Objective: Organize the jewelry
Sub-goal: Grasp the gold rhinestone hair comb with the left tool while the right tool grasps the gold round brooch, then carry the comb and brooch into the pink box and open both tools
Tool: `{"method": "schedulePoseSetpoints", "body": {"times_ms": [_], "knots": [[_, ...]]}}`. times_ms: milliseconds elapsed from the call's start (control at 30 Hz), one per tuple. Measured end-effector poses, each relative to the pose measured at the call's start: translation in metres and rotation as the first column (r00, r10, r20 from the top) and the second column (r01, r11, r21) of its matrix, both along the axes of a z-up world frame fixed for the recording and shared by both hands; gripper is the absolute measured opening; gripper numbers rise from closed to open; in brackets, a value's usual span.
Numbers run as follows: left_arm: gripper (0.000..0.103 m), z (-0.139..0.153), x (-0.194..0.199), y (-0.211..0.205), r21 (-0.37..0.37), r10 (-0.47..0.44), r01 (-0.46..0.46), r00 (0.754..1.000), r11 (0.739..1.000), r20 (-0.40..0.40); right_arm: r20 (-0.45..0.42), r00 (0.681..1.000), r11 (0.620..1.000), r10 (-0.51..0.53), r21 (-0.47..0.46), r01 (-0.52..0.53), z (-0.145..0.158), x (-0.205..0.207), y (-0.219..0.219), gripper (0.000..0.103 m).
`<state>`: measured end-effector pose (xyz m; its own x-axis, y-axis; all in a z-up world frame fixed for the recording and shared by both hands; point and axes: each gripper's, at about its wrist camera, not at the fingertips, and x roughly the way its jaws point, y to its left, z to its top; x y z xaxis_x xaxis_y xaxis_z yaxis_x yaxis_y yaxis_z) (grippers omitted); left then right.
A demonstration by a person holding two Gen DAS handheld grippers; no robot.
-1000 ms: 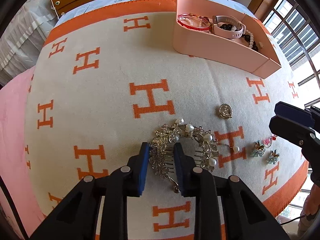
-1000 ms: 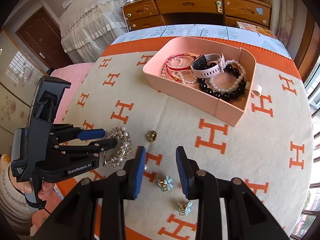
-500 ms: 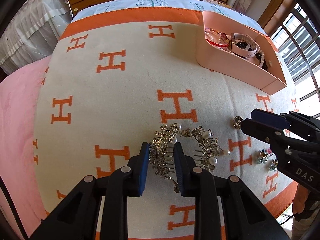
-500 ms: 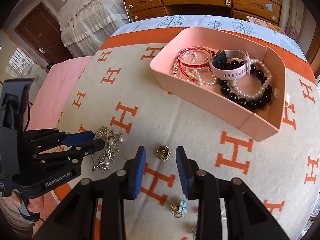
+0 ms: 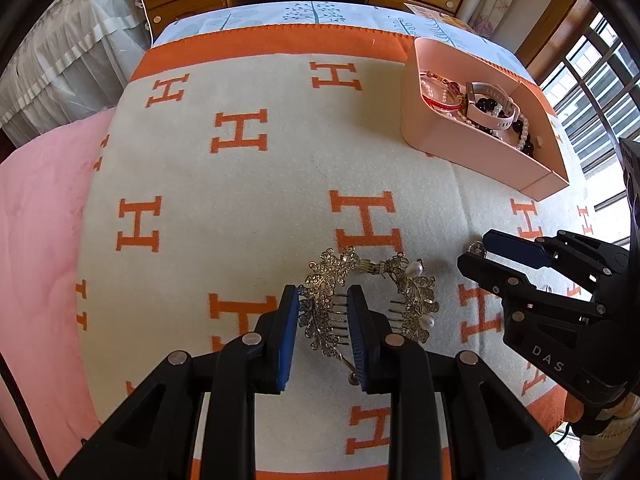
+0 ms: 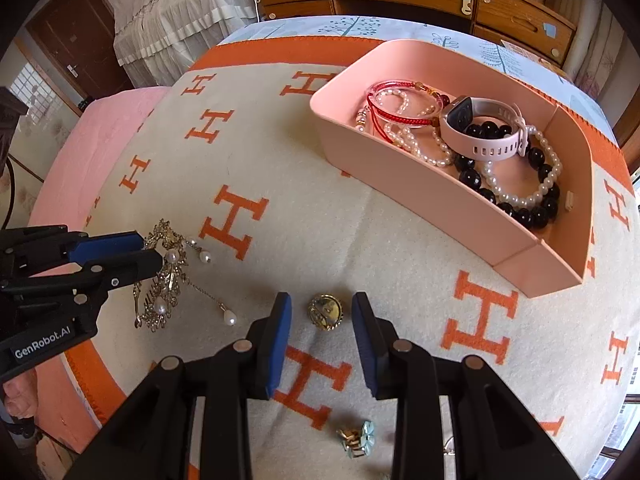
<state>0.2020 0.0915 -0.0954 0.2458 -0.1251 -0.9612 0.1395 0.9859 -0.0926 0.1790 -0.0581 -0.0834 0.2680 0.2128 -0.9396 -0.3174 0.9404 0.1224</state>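
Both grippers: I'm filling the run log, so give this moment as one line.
left gripper: shut on hair comb | right gripper: open around brooch | pink tray: bracelets, watch

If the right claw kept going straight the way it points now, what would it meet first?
Most likely the round gold brooch, which lies on the blanket between and just ahead of the right claw's open jaws. Beyond it stands the pink tray. Depth is hard to judge.
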Motion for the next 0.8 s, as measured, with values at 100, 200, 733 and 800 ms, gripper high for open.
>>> {"method": "schedulePoseSetpoints", "body": {"times_ms": [100, 200, 733, 800], "knots": [[0.023, 0.003, -0.001, -0.001, 0.002, -0.004, 0.004, 1.0, 1.0, 0.007, 0.033, 0.998, 0.996, 0.044, -0.073, -0.041, 0.0, -0.005, 0.007, 0.029], [0.023, 0.009, -0.002, -0.003, 0.004, -0.007, 0.007, 1.0, 1.0, 0.016, 0.049, 0.997, 0.993, 0.055, -0.103, -0.049, 0.0, -0.009, 0.006, 0.019], [0.023, 0.083, 0.027, -0.044, 0.004, -0.052, 0.052, 0.988, 0.999, 0.148, 0.147, 0.982, 0.986, -0.115, 0.136, 0.095, 0.089, 0.012, -0.073, 0.018], [0.023, 0.092, 0.037, -0.053, -0.001, -0.05, 0.051, 0.985, 0.999, 0.166, 0.174, 0.973, 0.98, -0.153, 0.157, 0.126, 0.101, 0.019, -0.085, 0.018]]}}
